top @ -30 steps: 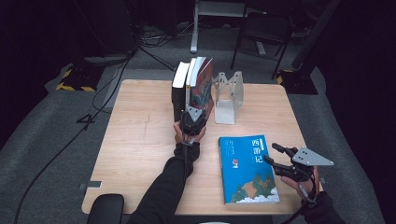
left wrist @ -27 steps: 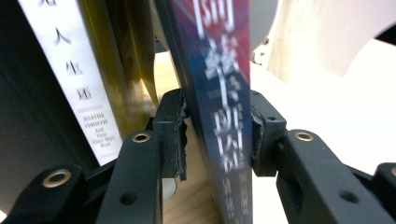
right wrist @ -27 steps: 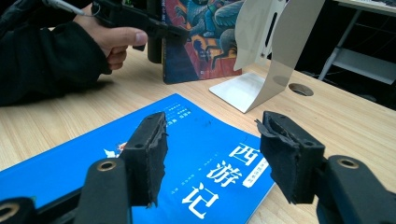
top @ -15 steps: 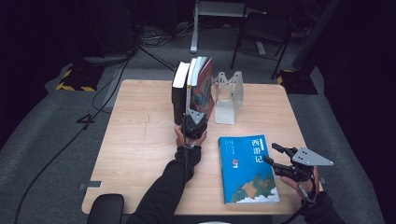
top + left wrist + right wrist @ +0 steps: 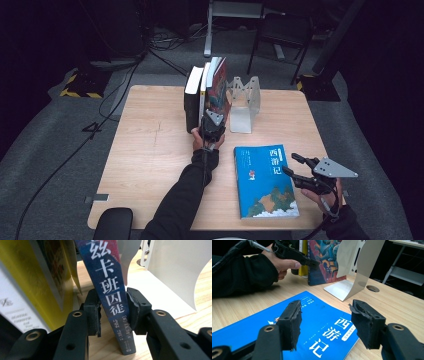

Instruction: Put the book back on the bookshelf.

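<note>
Near the far edge of the counter (image 5: 150,150), left of its middle, a short row of books stands on end: a black-spined book (image 5: 192,102) at the left, a yellow-covered book (image 5: 53,277) next to it, and a dark blue book (image 5: 113,293) at the right end. Standing them this way keeps their spines toward the person, ready for a bookend to close the row.

The left tongs (image 5: 212,131) come at the dark blue book from the near side. In the left gripper view the jaws straddle the lower spine, one pad on each cover, and they have just been opening a little; the right pad (image 5: 133,312) sits against the cover, while a thin gap seems to remain at the left, so the hold looks light. The book leans rather than standing square, so the tongs are probably steadying it against its neighbours.

Just right of the row stands the white metal bookend (image 5: 243,102), its foot flat on the counter, apart from the leaning book.

Toward the near right corner a bright blue book (image 5: 265,182) lies flat, cover up, probably waiting its turn. The right tongs (image 5: 292,165) hover at its right edge, jaws about half open and holding nothing.
</note>
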Demonstrator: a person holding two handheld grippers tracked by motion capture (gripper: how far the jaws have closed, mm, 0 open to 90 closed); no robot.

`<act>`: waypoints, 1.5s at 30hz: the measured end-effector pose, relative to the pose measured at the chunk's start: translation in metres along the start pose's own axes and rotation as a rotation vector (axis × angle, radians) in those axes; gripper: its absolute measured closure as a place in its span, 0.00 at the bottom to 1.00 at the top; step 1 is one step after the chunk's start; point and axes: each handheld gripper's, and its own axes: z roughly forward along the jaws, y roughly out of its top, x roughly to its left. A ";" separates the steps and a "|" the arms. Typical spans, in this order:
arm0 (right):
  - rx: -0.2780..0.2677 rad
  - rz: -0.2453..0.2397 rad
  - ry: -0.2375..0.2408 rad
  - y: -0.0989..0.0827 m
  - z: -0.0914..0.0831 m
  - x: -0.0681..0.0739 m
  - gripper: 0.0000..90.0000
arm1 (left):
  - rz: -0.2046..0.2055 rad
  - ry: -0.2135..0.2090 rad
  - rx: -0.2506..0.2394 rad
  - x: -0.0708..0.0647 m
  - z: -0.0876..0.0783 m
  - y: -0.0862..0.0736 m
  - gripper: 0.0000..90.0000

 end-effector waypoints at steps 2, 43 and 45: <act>0.001 -0.001 0.001 0.000 0.000 0.000 0.46 | 0.008 0.000 0.003 0.000 0.000 0.000 0.71; 0.048 -0.003 0.007 -0.003 0.005 0.001 0.45 | 0.209 -0.129 0.070 0.013 -0.036 0.007 0.63; 0.052 -0.005 0.011 -0.003 0.005 0.002 0.45 | 0.225 -0.135 0.074 0.012 -0.039 0.007 0.62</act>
